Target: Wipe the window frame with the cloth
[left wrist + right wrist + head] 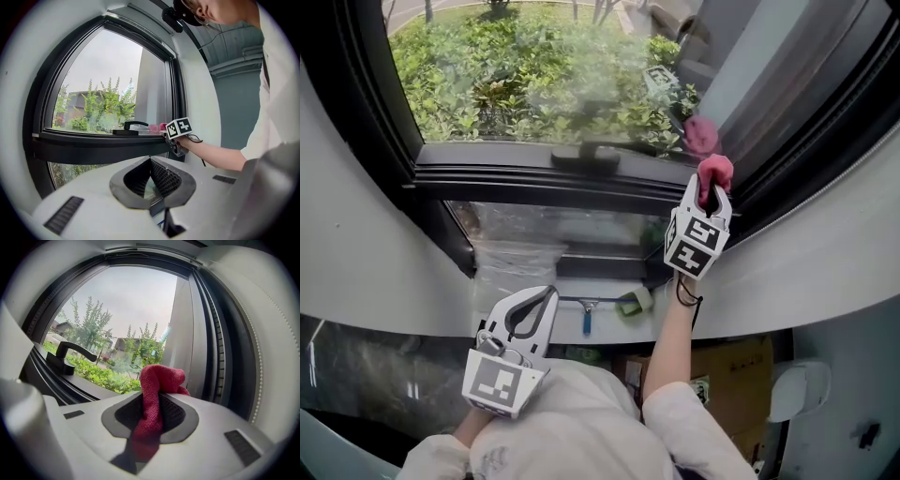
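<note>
Left gripper [549, 293] first: I read the jaws as closed tip to tip with nothing between them. It sits low by the operator's chest, well back from the window. Up and to its right, the right gripper [151, 401] is clamped on the red cloth [159, 376]. A wad bulges past the jaw tips and a tail hangs back between the jaws.

The cloth is at the lower right corner of the pane, where the black window frame [516, 178] bottom rail meets the right upright [212, 338]. I can't confirm contact with the frame from any view. Just beyond the wad, the glass [581, 103] shows a faint pink reflection.

Left of the right gripper, the black window handle [70, 352] sits on the bottom rail, clear of the cloth. Past the glass I see green shrubs [487, 75].
</note>
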A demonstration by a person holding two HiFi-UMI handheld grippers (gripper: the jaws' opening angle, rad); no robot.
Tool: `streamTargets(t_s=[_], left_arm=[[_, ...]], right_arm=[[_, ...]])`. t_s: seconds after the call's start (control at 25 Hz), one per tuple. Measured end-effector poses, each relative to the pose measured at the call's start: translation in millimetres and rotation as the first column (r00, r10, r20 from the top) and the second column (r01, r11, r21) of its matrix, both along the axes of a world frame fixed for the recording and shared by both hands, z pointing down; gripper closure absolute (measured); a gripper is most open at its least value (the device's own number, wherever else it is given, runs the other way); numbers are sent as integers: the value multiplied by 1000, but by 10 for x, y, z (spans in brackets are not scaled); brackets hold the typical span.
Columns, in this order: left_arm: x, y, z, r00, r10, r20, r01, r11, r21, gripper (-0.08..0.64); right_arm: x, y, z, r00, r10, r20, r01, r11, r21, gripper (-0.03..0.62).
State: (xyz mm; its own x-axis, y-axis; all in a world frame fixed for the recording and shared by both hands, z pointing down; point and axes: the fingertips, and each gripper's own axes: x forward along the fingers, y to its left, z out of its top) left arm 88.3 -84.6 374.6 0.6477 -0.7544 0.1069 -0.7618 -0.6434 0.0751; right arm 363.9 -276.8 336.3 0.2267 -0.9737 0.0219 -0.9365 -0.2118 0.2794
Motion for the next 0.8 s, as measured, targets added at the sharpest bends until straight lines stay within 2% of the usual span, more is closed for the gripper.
streamTargets(t_s=[0.8], left_arm=[[-133, 143, 27, 1000, -27, 4, 27, 1000, -2, 551]], right_arm=[[-510, -15, -12, 998, -60, -24, 60, 998, 14, 495]])
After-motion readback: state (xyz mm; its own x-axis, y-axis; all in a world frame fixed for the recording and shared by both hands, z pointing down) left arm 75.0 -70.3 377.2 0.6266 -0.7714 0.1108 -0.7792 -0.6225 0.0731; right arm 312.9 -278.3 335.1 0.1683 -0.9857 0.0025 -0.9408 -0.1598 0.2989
